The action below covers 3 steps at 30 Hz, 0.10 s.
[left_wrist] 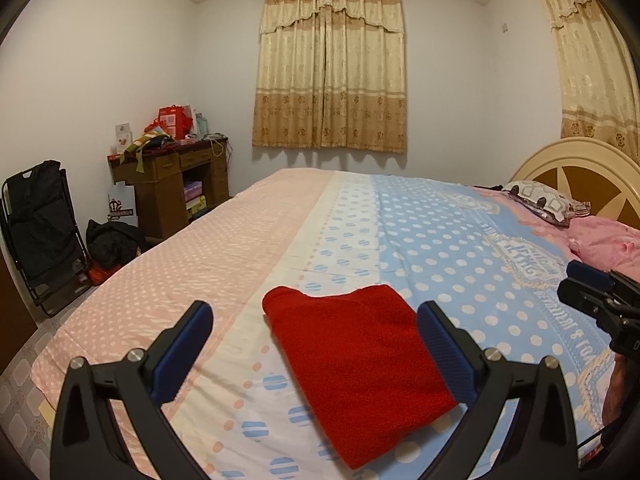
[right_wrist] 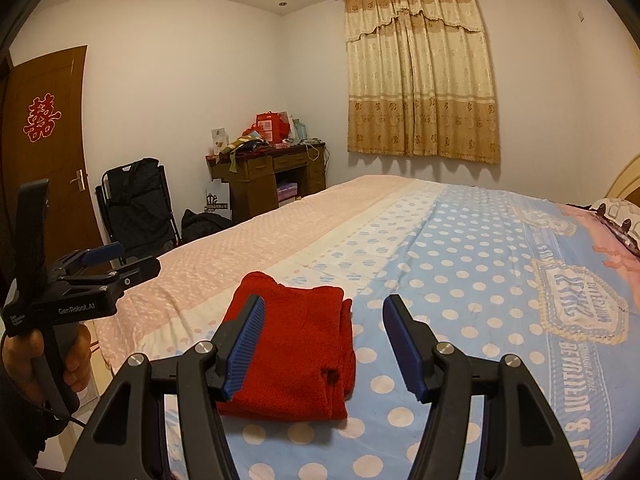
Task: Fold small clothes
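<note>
Bedroom scene: polka-dot bedsheet (left_wrist: 420,216) with a folded red garment (left_wrist: 356,360) lying flat near the close edge. Left gripper (left_wrist: 316,316) hovers over it tilted slightly down, jaws spread wide, nothing pinched. Right gripper (right_wrist: 324,312) does the same just beside the cloth, jaws apart and empty. A hand (right_wrist: 24,356) wraps the left gripper's handle.

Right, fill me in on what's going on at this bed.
A person holds a two-finger gripper in each hand over the polka-dot bedspread. A red knitted garment lies folded flat on it. Both the left gripper and right gripper hover open, touching nothing; neither grips the cloth.
</note>
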Available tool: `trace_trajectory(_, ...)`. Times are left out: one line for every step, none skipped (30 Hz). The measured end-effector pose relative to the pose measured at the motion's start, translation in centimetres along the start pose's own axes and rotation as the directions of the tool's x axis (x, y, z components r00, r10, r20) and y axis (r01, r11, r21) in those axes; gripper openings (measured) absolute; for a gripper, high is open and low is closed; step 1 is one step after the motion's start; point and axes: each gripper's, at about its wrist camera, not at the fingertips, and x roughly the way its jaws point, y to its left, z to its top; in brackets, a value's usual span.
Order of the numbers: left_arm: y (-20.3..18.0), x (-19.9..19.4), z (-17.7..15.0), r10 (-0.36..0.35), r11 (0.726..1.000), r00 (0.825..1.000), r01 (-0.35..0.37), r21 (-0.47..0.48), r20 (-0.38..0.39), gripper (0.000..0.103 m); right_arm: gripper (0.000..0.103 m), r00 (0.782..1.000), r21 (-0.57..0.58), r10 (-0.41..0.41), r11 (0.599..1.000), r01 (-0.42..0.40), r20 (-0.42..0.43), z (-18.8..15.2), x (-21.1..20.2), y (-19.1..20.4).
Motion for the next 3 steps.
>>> trace_trajectory(0.00, 0.10, 0.04, 0.001, 1.000, 1.000, -0.001, 0.004, -0.003, 0.103, 0.062, 1.000, 0.001, 0.000, 1.000, 0.000, -0.002, 0.03, 0.10, -0.05)
trace_trajectory(-0.01, 0.17, -0.03, 0.001, 1.000, 1.000, -0.001, 0.005, -0.005, 0.103, 0.062, 1.000, 0.002, 0.000, 1.000, 0.000, -0.003, 0.03, 0.12, -0.07)
trace_trajectory(0.06, 0.33, -0.07, -0.003, 1.000, 1.000, 0.003, 0.004, -0.008, 0.103, 0.062, 1.000, 0.003, 0.001, 1.000, -0.001, -0.002, 0.01, 0.13, -0.09)
